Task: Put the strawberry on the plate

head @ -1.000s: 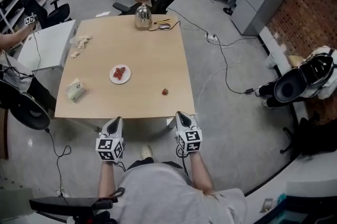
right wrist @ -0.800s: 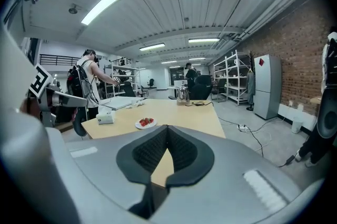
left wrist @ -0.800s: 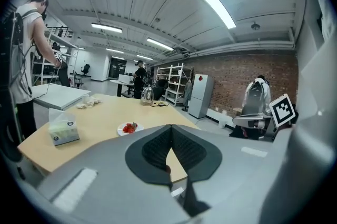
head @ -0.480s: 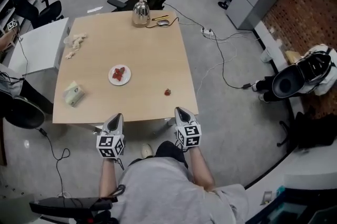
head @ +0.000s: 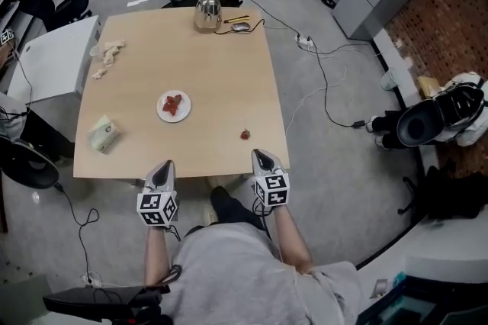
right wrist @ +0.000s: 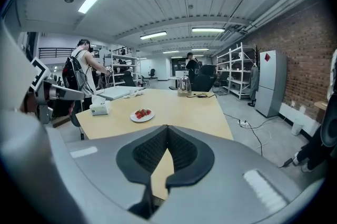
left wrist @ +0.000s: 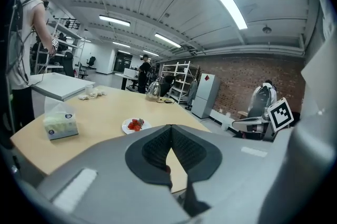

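A single strawberry (head: pixel 245 134) lies on the wooden table (head: pixel 221 79) near its front right edge. The white plate (head: pixel 173 105) with red strawberry pieces sits left of centre; it also shows as the plate (left wrist: pixel 136 125) in the left gripper view and the plate (right wrist: pixel 142 114) in the right gripper view. Both grippers hang just short of the table's near edge, holding nothing. My left gripper (head: pixel 165 164) is shut, its tips meeting (left wrist: pixel 171 127). My right gripper (head: pixel 259 155) is shut too (right wrist: pixel 167 126), a little below and right of the strawberry.
A metal kettle (head: pixel 207 13) and a mouse with cable (head: pixel 240 27) stand at the table's far edge. A tissue box (head: pixel 103 134) and crumpled paper (head: pixel 107 56) are on the left. A white side table (head: pixel 49 68) adjoins; cables (head: pixel 328 87) run on the floor.
The head view has shifted slightly, with the table now a bit nearer to both grippers. Both grippers stay shut and empty. The strawberry and plate have not moved on the table.
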Demonstrator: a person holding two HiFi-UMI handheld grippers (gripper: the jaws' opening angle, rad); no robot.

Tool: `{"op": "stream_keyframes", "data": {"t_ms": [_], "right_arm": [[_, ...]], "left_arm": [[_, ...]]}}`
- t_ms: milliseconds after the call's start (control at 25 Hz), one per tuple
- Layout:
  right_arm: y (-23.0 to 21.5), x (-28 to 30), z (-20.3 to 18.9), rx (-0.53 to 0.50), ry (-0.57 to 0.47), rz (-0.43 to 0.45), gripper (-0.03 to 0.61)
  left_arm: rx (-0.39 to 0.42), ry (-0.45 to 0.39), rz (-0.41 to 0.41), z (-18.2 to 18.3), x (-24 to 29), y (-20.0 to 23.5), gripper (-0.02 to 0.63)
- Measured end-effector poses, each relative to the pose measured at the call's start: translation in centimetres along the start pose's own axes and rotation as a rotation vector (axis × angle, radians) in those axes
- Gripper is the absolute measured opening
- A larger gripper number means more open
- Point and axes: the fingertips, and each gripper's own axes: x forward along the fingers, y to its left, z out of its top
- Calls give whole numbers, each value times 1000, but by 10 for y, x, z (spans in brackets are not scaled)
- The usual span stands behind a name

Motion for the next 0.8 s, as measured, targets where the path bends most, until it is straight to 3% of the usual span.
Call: {"op": "stream_keyframes", "data": {"t_ms": [680,800], "right_arm": [[-50,92,-26,-17,128,18,8],[-50,107,-36,-30,173,39,33]], "left_arm": [[6,63,53,17,57,17,20],[2,72,67,18,60,23,20]]}}
